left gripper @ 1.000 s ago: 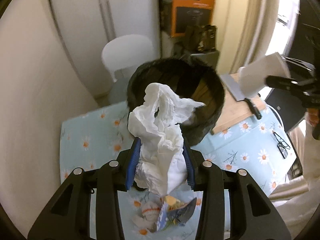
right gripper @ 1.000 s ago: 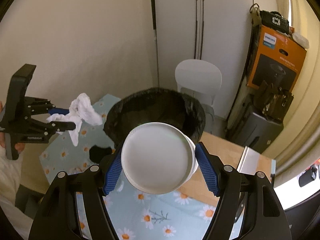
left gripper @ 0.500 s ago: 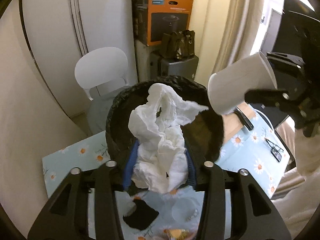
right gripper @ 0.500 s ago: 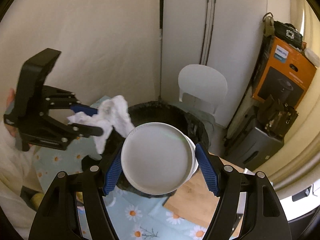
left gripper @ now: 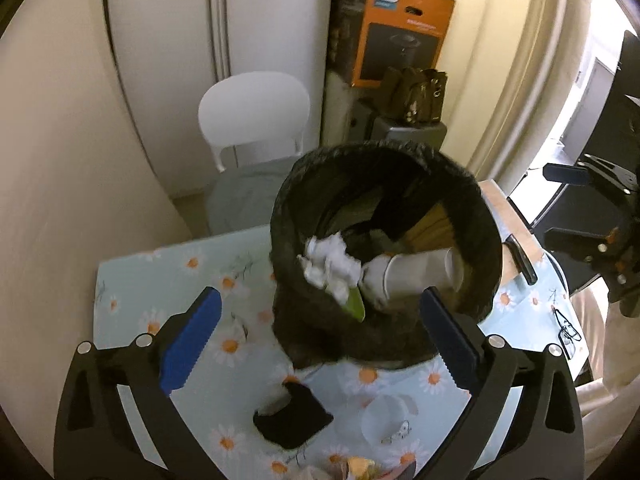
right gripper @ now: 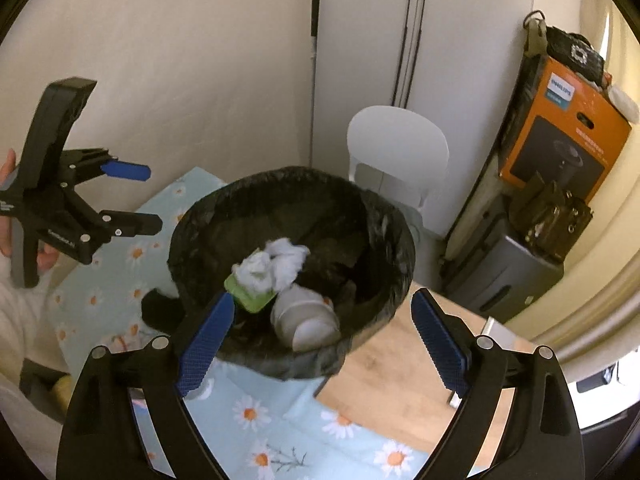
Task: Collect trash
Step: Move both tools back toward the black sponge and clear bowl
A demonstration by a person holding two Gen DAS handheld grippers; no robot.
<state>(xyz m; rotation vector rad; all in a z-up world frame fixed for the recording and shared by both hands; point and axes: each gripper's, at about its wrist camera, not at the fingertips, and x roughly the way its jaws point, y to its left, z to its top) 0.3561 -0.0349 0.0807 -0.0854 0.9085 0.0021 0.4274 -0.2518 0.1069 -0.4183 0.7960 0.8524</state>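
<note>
A bin with a black liner (left gripper: pixel 482 216) (right gripper: pixel 394 220) stands on the daisy-print tablecloth (left gripper: pixel 168 280). Inside it lie a crumpled white tissue (left gripper: pixel 330 264) (right gripper: pixel 282 266), a white paper cup (left gripper: pixel 416 276) (right gripper: pixel 306 316) on its side, and a green scrap (left gripper: pixel 356 304) (right gripper: pixel 250 300). My left gripper (left gripper: pixel 319 293) (right gripper: pixel 140 198) hangs over the bin's near rim, its jaws opening wide with nothing between them. My right gripper (right gripper: pixel 322 296) (left gripper: pixel 560 204) hovers over the bin's other side, its jaws also opening and holding nothing.
A black cloth (left gripper: pixel 292 412), a clear lid (left gripper: pixel 384 412) and wrappers (left gripper: pixel 360 468) lie on the table below the bin. Glasses (left gripper: pixel 568 328) and a wooden board (right gripper: pixel 392 364) sit to the right. Behind are a white chair (left gripper: pixel 256 120) and an orange box (left gripper: pixel 400 28).
Both grippers moved over the bin and opened. The tissue left my left gripper and the cup left my right gripper; both now lie inside the bin.
</note>
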